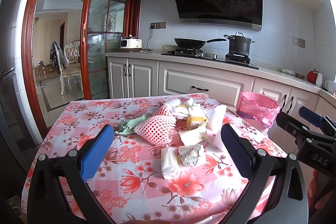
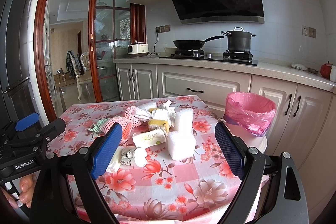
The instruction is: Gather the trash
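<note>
Trash lies in a pile on the floral tablecloth (image 1: 130,188): pink foam fruit nets (image 1: 157,129), a green striped cloth scrap (image 1: 129,124), crumpled white wrappers (image 1: 182,159), a yellow sponge piece (image 1: 196,122) and white foam blocks (image 2: 181,145). A bin lined with a pink bag (image 2: 251,112) stands just past the table's right edge; it also shows in the left wrist view (image 1: 259,109). My left gripper (image 1: 166,152) is open and empty, above the near wrappers. My right gripper (image 2: 168,150) is open and empty, in front of the foam blocks.
Behind the table runs a kitchen counter (image 1: 210,61) with a wok (image 1: 189,42), a lidded pot (image 1: 239,44) and a small cooker (image 1: 131,43). A glass sliding door (image 1: 98,35) is at the left. Cabinets (image 2: 289,110) stand close behind the bin.
</note>
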The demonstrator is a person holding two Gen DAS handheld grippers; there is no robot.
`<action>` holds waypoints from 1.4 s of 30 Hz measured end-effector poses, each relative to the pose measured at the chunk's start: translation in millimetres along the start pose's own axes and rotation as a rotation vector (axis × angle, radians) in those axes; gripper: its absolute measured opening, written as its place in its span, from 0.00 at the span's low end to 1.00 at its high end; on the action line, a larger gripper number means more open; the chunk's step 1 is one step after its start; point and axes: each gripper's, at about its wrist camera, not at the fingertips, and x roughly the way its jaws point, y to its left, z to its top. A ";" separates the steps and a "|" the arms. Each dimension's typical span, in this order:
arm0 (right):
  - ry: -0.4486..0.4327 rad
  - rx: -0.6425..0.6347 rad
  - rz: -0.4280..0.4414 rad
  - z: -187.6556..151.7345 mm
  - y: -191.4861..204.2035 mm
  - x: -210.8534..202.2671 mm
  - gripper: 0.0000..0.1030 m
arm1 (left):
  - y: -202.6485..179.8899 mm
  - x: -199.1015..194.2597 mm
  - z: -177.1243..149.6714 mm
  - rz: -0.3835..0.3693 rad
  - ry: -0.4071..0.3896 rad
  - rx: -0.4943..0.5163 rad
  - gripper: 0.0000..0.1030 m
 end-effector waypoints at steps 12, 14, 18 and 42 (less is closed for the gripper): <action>0.056 0.036 0.001 -9.1 -7.3 15.0 0.82 | 7.1 11.0 -6.5 0.022 0.055 -0.015 0.96; 0.075 0.046 0.004 -11.5 -9.3 20.8 0.82 | 7.7 16.7 -8.6 0.020 0.074 -0.016 0.96; 0.128 0.052 0.015 -16.7 -10.7 34.3 0.82 | 7.2 29.4 -12.9 0.011 0.115 -0.010 0.96; 0.434 0.065 -0.001 -44.0 -43.4 210.2 0.82 | 34.1 177.7 -66.0 0.012 0.579 -0.086 0.95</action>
